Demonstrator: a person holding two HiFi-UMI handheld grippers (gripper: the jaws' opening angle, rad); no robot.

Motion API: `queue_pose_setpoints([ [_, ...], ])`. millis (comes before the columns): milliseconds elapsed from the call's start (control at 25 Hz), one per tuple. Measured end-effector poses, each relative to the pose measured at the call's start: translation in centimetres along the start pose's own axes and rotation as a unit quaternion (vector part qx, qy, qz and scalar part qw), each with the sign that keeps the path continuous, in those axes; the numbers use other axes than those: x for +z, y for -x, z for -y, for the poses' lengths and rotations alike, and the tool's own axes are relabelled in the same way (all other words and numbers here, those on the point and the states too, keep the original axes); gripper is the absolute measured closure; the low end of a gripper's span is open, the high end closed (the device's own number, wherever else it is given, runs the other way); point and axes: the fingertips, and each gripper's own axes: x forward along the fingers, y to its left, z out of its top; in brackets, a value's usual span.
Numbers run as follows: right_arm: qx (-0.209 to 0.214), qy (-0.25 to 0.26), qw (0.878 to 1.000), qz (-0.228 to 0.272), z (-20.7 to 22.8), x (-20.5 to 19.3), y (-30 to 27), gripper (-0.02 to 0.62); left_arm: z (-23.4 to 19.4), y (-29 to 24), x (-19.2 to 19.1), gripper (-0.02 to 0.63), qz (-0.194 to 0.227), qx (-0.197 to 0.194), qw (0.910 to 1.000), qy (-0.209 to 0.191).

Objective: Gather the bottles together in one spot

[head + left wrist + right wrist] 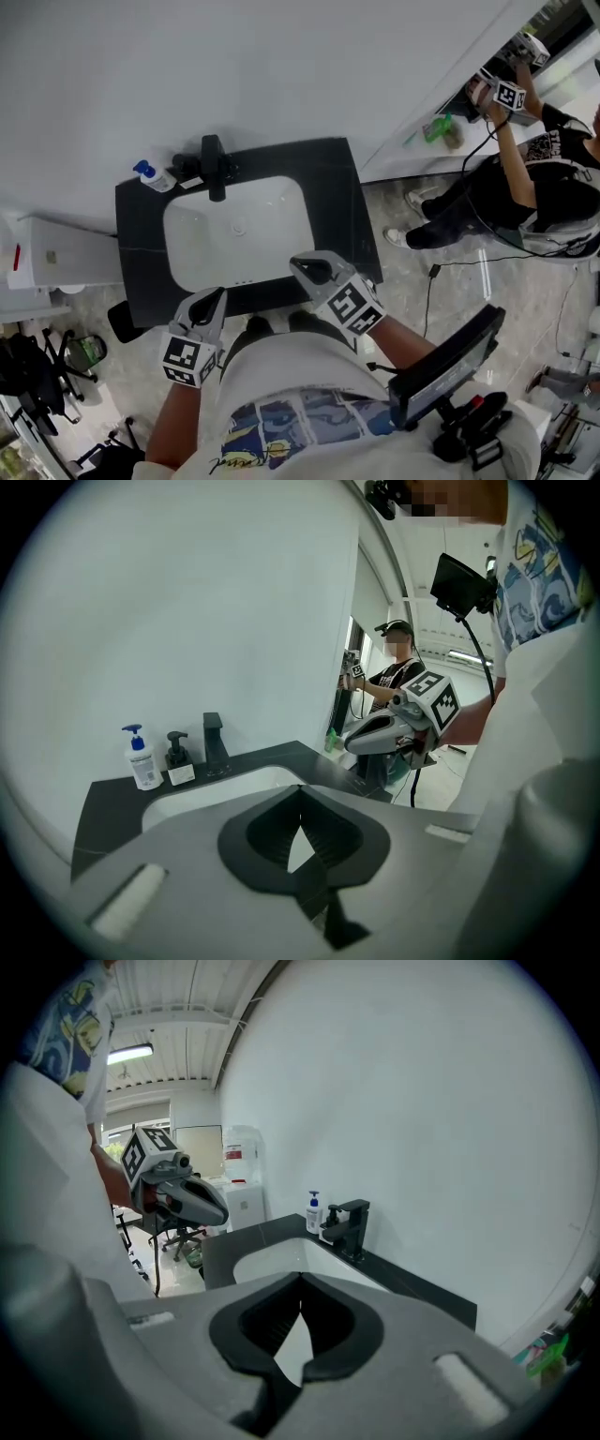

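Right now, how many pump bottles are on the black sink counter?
2. White bottle with blue pump at the back left corner of the counter; dark bottle beside it, next to the faucet. I see no others.

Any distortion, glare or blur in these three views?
Head view: sharp, evenly lit, mild sheen on the white sink basin. Left gripper view and right gripper view: strong fisheye, black vignetted corners, near tongs soft, blue-pump bottle small but clear.

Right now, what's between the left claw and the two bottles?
Just the white sink basin and a strip of black counter in front of the bottles. The head view shows it.
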Motion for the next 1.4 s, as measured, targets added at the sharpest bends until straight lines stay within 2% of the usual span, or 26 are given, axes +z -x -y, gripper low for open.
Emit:
queue_pose_setpoints([
  [120, -0.002, 0.008, 1.0, -0.002, -0.2, 0.4, -0.4, 0.594, 0.2, 0.1, -0.1, 0.604, -0.003, -0.01, 0.9999, 0.008],
  [800, -0.003, 0.03, 0.999, 0.012, -1.7, 2.1, -0.2, 0.594, 0.4, 0.6, 0.3, 0.604, -0.015, -0.026, 0.9995, -0.007],
  [1080, -0.013, 0.02, 1.0, 0.015, -1.7, 1.7, 0.9, 0.594, 1.4, 0.0, 0.3, 0.604, -0.016, -0.041, 0.999, -0.008],
  [1400, -0.016, 0.021, 1.0, 0.009, -1.7, 1.8, 0.1, 0.594, 0.6, -0.2, 0.2, 0.604, -0.011, -0.054, 0.9985, 0.0],
])
